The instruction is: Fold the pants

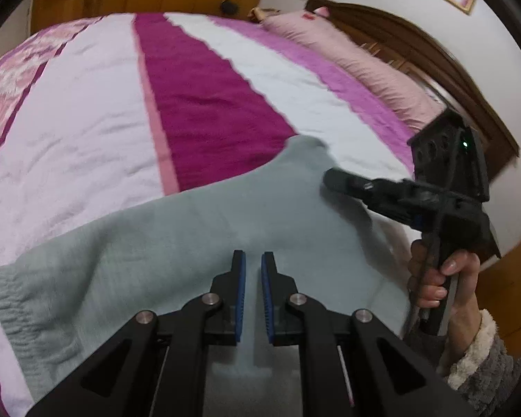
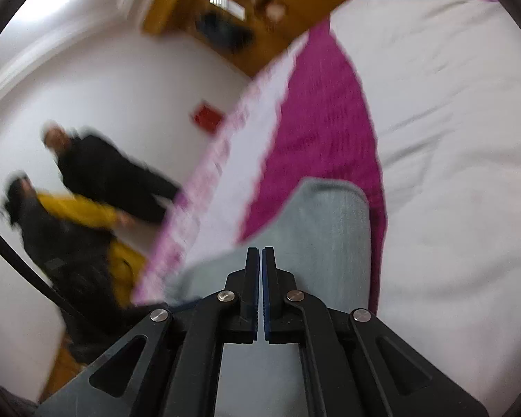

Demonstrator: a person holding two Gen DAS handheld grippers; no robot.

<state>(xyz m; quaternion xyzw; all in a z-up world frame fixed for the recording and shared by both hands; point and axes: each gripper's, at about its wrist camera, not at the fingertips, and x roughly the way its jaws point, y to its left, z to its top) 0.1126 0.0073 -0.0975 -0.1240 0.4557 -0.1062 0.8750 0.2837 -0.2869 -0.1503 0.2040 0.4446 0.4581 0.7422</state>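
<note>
Grey-green pants lie on the bed, with the gathered waistband at the lower left. My left gripper hovers over the pants with its jaws a small gap apart and nothing between them. My right gripper shows in the left wrist view at the right, its tip over the far part of the pants. In the right wrist view my right gripper is closed to a thin slit over the pants; I cannot tell if cloth is pinched.
The bed cover has white, pink and magenta stripes. A pink pillow lies against the wooden headboard at the far right. The right wrist view is blurred and shows two people beside the bed edge.
</note>
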